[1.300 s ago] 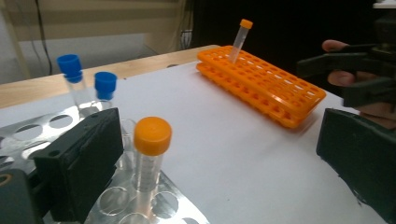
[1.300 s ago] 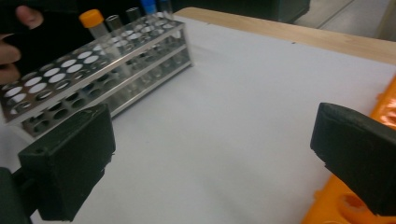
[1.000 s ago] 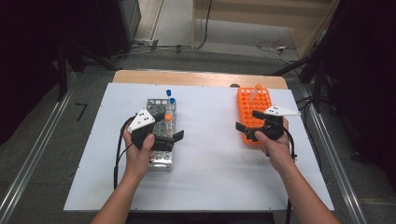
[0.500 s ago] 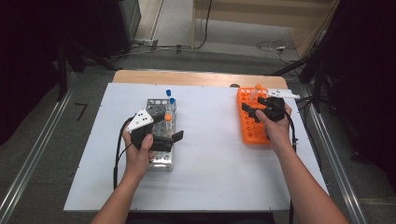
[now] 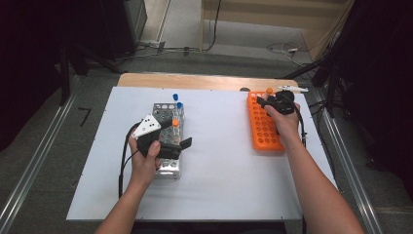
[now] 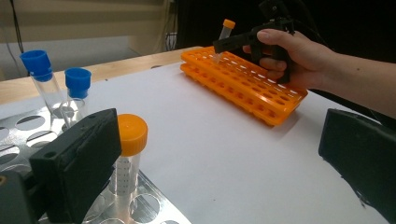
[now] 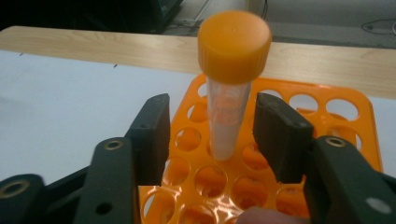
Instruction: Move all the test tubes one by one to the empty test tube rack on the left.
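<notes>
**Clear tube seated in orange rack**

Clear, orange-capped tube (image 7: 229,88) standing in perforated orange plastic rack (image 5: 264,124), far end. Right gripper (image 7: 212,135) spread around it, not touching. Left gripper (image 6: 219,158) wide apart beside metal rack (image 5: 168,139).

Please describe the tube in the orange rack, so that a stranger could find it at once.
Find the orange rack at the table's right side. At its far end, an orange-capped clear tube stands in a hole between the right tool's open jaws. It is the one tube there.
</notes>
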`<state>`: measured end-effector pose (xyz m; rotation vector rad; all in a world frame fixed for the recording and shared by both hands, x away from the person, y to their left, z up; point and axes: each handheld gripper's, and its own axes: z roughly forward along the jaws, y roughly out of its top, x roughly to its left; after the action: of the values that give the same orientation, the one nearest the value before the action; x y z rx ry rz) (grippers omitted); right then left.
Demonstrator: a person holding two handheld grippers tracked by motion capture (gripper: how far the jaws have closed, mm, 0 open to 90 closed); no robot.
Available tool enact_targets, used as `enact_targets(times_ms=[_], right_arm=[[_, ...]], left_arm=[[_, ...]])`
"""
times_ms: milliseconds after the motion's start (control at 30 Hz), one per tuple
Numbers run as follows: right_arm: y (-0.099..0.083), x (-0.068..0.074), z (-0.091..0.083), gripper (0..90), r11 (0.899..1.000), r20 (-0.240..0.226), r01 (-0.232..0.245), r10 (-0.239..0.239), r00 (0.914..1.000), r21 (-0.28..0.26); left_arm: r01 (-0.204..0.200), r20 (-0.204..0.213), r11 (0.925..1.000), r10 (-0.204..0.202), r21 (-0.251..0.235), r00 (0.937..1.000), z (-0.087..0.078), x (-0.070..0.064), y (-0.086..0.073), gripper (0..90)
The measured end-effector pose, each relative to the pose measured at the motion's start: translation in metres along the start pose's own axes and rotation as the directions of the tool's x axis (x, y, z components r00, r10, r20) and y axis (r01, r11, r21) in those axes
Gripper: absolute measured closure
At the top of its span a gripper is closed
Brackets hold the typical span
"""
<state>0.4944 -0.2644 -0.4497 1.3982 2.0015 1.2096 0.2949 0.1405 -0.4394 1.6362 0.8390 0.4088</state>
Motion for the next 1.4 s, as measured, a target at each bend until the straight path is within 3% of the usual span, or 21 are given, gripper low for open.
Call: enact_targets(times_ms=[233, 633, 900, 1033, 1233, 1400], right_arm=[[0.003, 0.002, 0.007, 71.5, 0.999, 0.055, 0.01, -0.012, 0.9984, 0.046], [0.002, 0.001, -0.017, 72.6, 0.997, 0.034, 0.043, -0.041, 0.9986, -0.058], [0.008, 0.015, -0.048, 72.7, 0.99, -0.025, 0.094, -0.097, 0.995, -0.103], [0.005, 0.027, -0.063, 72.7, 0.984, -0.056, 0.14, -0.147, 0.9876, -0.113], [-0.01, 0.045, -0.083, 72.7, 0.98, -0.12, 0.15, -0.166, 0.9788, -0.134], [-0.024, 0.058, -0.096, 72.7, 0.977, -0.192, 0.161, -0.186, 0.9634, -0.14]], left_arm=[[0.001, 0.0, 1.0, -0.001, 0.002, 1.0, 0.0, 0.0, 0.0, 0.0], [-0.007, -0.016, 1.0, 0.007, -0.005, 0.9998, -0.001, 0.0, 0.001, 0.0], [-0.048, -0.031, 0.9988, 0.048, -0.005, 0.9984, -0.002, -0.004, 0.003, 0.0], [-0.058, -0.028, 0.9983, 0.057, -0.008, 0.998, -0.004, -0.004, 0.005, 0.0], [-0.073, -0.014, 0.9973, 0.073, -0.01, 0.9972, -0.004, -0.008, 0.006, 0.0], [-0.079, -0.006, 0.9968, 0.079, -0.008, 0.9968, -0.003, -0.012, 0.007, 0.0]])
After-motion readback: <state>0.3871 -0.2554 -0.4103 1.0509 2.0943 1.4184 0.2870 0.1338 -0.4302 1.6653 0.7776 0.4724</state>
